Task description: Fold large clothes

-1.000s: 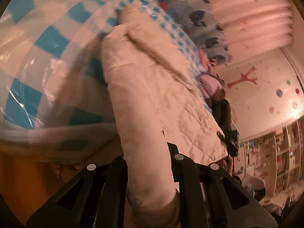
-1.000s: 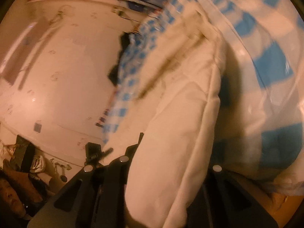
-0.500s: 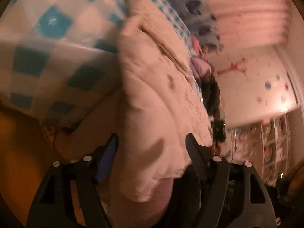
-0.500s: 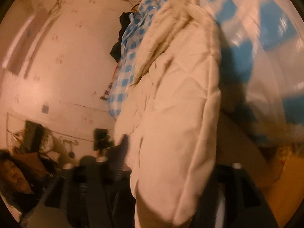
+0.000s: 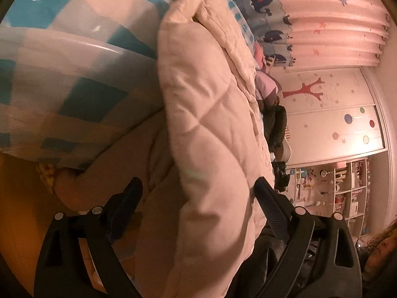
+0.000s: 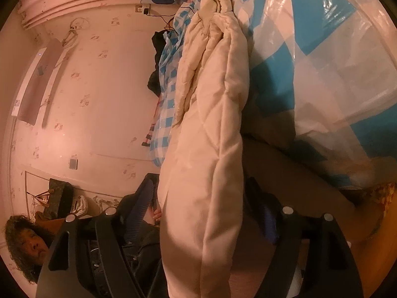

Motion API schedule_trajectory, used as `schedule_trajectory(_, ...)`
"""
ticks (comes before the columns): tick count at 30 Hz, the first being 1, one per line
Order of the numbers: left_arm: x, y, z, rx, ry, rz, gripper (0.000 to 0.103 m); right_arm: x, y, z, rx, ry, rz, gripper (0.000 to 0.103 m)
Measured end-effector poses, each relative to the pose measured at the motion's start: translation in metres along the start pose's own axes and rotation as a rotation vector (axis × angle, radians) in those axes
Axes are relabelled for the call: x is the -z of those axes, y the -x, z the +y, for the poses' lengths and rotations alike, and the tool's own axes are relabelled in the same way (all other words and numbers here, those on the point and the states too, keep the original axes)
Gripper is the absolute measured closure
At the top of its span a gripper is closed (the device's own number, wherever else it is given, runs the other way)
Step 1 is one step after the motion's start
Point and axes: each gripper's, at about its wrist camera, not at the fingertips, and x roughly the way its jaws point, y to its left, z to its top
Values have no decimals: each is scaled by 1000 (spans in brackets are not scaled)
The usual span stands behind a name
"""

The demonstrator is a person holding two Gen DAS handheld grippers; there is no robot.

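Observation:
A cream quilted padded coat (image 5: 211, 124) lies folded over the edge of a bed and hangs down off it. In the left wrist view my left gripper (image 5: 198, 188) is open, its two fingers standing apart on either side of the hanging fold without pinching it. The coat also shows in the right wrist view (image 6: 213, 149), with a cuffed sleeve end (image 6: 212, 5) at the top. My right gripper (image 6: 201, 188) is open too, its fingers wide on both sides of the hanging edge.
The bed is covered by a blue and white checked sheet (image 5: 74, 62) under clear plastic (image 6: 322, 49). Dark clothes (image 5: 274, 124) lie further along the bed. A shelf unit (image 5: 347, 188) and a wardrobe stand beyond. A person's face (image 6: 27, 241) is at the lower left.
Both grippers were shut on the coat's edge a second ago. Both have opened and let go, and the coat now hangs loose between the fingers.

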Motion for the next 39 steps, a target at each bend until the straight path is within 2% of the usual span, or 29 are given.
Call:
schedule_trajectory(6,2,4,-5,-16,6,2,15,1,-2,0,18,22,-29,29)
schedule_trajectory(7,3,6,-4,-18,6,4,15,3,-2,0,14,37,-35,36)
schedule_trajectory(8,5,6,-4,-22,9,6,15,4,-4,1,17,48,-31,56)
schedule_trajectory(10,8,6,-7,-29,13,6,15,8,-8,6,36,78,-23,68)
schedule_trajectory(11,9,7,-7,-36,13,4,15,10,-9,8,38,92,-21,73)
schedule_trajectory(14,14,7,-13,-102,15,-27,18,14,-9,16,38,121,-43,76)
schedule_trajectory(16,17,6,-17,-103,12,-42,38,15,-7,22,21,134,-57,77)
schedule_trajectory(17,19,7,-20,-98,5,-49,52,16,-6,25,3,137,-60,77)
schedule_trajectory(18,21,9,-25,-96,-11,-64,58,16,-6,26,-2,138,-56,77)
schedule_trajectory(19,23,12,-30,-96,-29,-77,59,16,-7,26,3,132,-47,75)
schedule_trajectory(21,27,15,-36,-99,-75,-84,57,17,-13,20,39,111,-8,71)
schedule_trajectory(22,28,15,-33,-107,-70,-76,52,18,-15,17,49,103,4,68)
schedule_trajectory(23,28,13,-27,-111,-36,-55,32,19,-17,14,52,96,14,68)
schedule_trajectory(24,29,11,-22,-120,-14,-49,19,21,-18,12,47,95,18,68)
schedule_trajectory(27,34,6,-9,-108,19,-32,17,25,-16,14,45,115,4,69)
schedule_trajectory(29,39,6,-8,-95,13,-48,18,27,-13,19,48,135,-13,77)
schedule_trajectory(31,41,7,-15,-76,-22,-58,44,27,-10,26,39,155,-31,80)
schedule_trajectory(32,41,9,-21,-58,-34,-61,66,28,-8,32,28,166,-49,82)
schedule_trajectory(33,43,10,-30,-63,-56,-76,80,28,-6,37,7,175,-66,82)
schedule_trajectory(35,45,16,-45,-71,-98,-96,89,30,-3,48,-30,200,-91,83)
schedule_trajectory(39,47,43,-79,-31,-151,-178,92,37,-5,72,-108,244,-123,83)
